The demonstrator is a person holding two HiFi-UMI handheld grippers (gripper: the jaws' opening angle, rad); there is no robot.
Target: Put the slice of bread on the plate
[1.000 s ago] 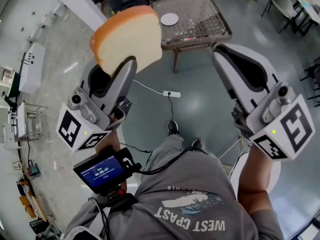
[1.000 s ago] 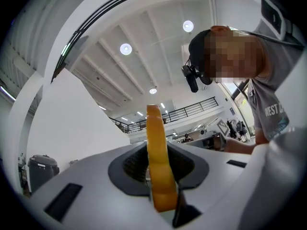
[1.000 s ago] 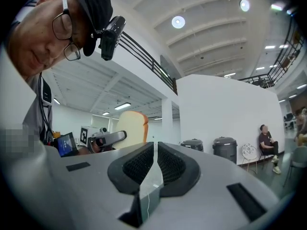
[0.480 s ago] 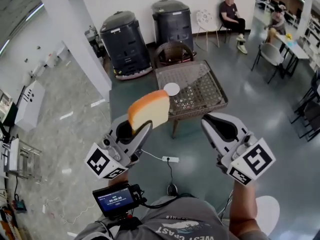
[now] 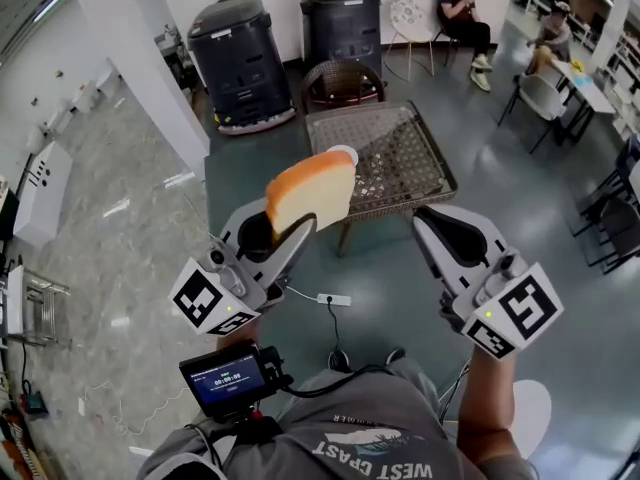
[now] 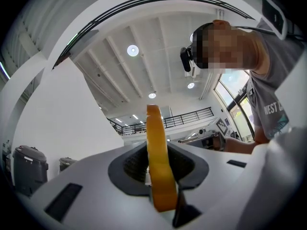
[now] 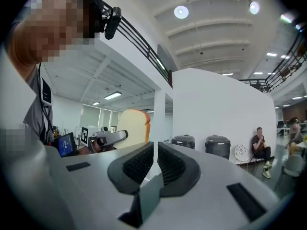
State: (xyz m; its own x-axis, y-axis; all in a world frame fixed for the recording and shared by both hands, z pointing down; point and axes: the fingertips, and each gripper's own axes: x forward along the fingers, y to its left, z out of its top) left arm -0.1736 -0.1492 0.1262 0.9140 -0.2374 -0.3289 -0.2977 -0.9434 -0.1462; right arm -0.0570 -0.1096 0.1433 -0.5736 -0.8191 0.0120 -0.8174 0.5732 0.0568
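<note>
A slice of bread [image 5: 312, 193] with a tan crust stands upright in my left gripper [image 5: 286, 232], which is shut on its lower edge. In the left gripper view the slice [image 6: 157, 162] shows edge-on between the dark pads. A small white plate [image 5: 345, 151] lies on the near left part of a wicker table [image 5: 440, 183] ahead, half hidden behind the bread. My right gripper [image 5: 433, 220] is held beside the left one, shut and empty. The right gripper view shows its jaws [image 7: 153, 152] together, with the bread [image 7: 134, 126] off to the left.
Two dark round bins [image 5: 240, 58] and a wicker chair [image 5: 343, 83] stand behind the table. A white pillar [image 5: 150, 58] rises at the left. People sit at the far right [image 5: 465, 13]. A power strip with its cable [image 5: 333, 299] lies on the floor before me.
The head view has lifted from the floor to the room ahead. Both grippers have travelled toward the wicker table, the left one still holding the bread.
</note>
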